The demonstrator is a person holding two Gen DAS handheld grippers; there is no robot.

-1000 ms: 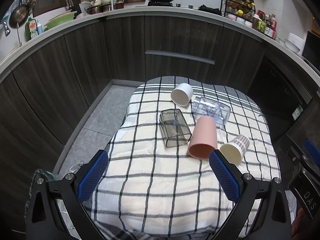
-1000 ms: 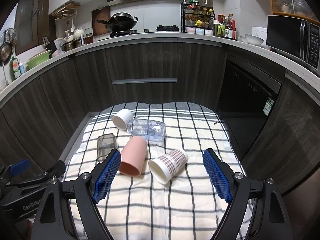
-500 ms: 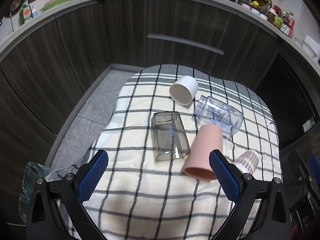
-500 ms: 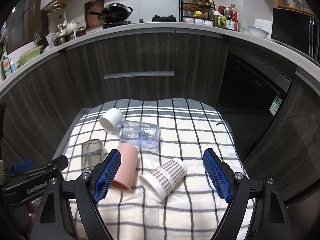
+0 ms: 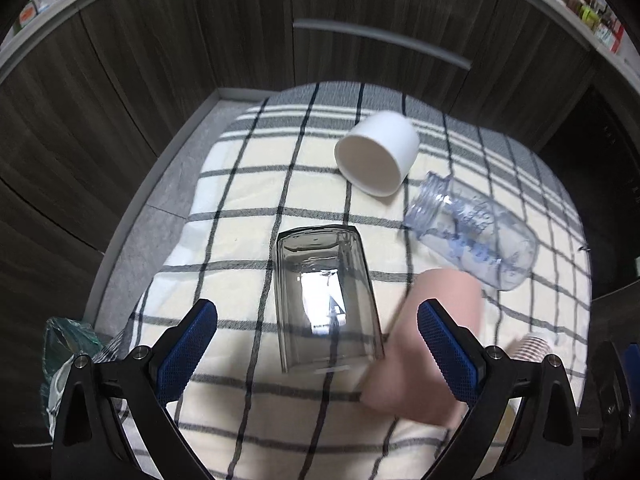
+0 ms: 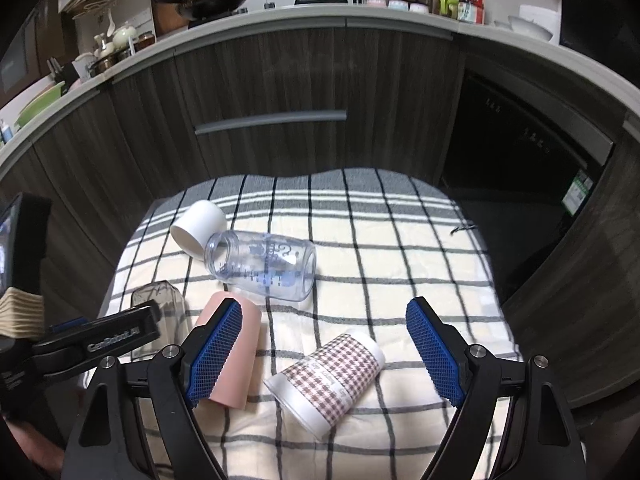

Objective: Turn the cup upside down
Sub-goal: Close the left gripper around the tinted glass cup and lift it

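Approach step: left hand-held gripper (image 5: 316,344) spread wide over the smoky clear cup (image 5: 326,300) lying sideways, right hand-held gripper (image 6: 324,354) also agape, empty; next likely descend, clamp, upend.

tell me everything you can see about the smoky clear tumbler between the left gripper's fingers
The smoky clear tumbler is grey-tinted see-through plastic or glass with squarish rounded sides. It lies on its side on the checked cloth, one end toward the camera, the pink cup right beside it. It sits between the open left gripper fingers, ungripped.
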